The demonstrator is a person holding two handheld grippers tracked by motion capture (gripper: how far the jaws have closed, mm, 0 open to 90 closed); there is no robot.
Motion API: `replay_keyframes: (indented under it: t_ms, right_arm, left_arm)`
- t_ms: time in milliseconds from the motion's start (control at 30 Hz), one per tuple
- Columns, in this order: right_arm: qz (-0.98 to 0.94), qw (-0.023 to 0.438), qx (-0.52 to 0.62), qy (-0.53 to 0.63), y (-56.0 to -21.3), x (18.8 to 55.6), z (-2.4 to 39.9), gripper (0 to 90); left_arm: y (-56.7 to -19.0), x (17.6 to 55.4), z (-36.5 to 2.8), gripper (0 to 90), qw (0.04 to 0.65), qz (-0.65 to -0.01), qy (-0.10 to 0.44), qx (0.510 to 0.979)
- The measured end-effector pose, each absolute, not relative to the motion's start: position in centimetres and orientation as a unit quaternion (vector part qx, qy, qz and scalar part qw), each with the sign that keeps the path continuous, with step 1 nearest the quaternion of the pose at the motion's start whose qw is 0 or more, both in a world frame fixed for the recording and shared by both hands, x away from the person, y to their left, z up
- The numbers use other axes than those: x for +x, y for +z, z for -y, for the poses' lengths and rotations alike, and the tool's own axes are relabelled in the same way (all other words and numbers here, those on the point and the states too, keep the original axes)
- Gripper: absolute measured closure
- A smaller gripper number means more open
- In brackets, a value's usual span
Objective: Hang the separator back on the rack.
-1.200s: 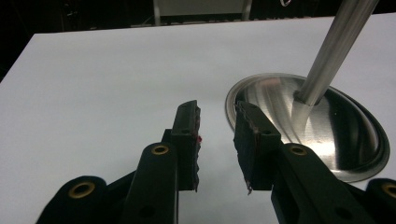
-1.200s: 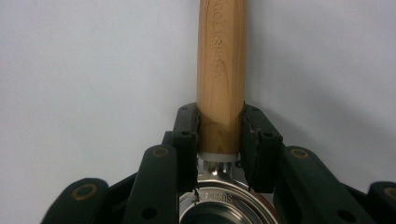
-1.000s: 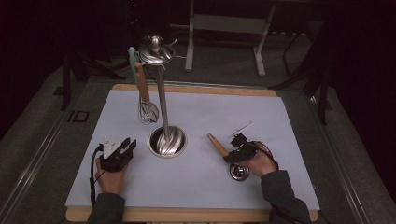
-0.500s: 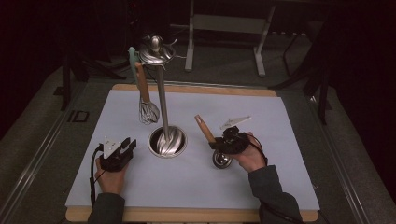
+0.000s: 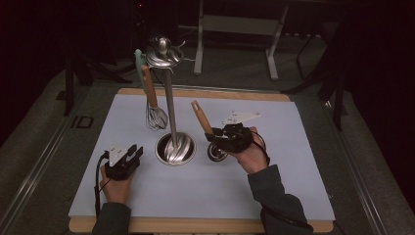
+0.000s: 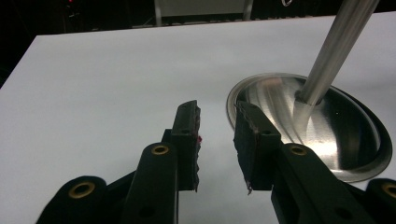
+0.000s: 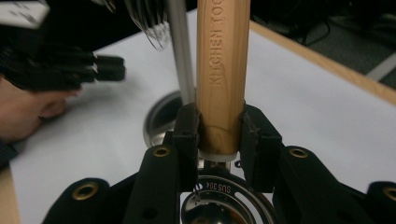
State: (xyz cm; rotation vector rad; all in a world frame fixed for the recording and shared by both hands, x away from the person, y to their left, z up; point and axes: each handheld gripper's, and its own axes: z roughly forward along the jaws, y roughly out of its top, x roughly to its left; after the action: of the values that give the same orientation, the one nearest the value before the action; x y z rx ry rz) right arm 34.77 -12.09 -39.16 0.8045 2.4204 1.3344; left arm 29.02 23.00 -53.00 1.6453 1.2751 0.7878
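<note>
A pale blue mat (image 5: 147, 196) on a wooden-edged table (image 5: 195, 226) is lying in a dark room. Left of the steel utensil stand (image 5: 174, 147), the left gripper (image 5: 131, 152) is resting spread and empty. Right of it, the right gripper (image 5: 211, 136) is pinching a wooden-handled steel ladle (image 7: 222, 70), handle tilting toward the stand.

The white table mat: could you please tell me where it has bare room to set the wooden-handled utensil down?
The white table mat is bare right of the right tongs, along its near edge between both hands, and at far right. It is crowded around the steel stand's round base and the hanging wire whisk.
</note>
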Motion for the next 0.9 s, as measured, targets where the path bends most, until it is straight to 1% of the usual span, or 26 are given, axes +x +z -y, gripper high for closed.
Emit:
replay_keyframes:
  t_ms: [100, 133, 467, 900]
  right_arm:
    - [-0.83, 0.137, 0.271, 0.468, -38.4, 34.5, 11.7, 70.0]
    - [-0.826, 0.145, 0.263, 0.476, -37.7, 34.2, 11.3, 70.1]
    - [-0.814, 0.169, 0.226, 0.508, -33.9, 33.4, 10.4, 70.0]
    - [-0.786, 0.193, 0.205, 0.551, -30.3, 32.4, 10.3, 70.1]
  left_arm:
    - [-53.0, 29.0, -23.0, 70.1, 0.443, -0.514, 0.318, 0.663]
    - [-53.0, 29.0, -23.0, 70.1, 0.443, -0.514, 0.318, 0.662]
    - [-53.0, 29.0, -23.0, 70.1, 0.444, -0.514, 0.317, 0.662]
    - [-53.0, 29.0, -23.0, 70.1, 0.443, -0.514, 0.317, 0.663]
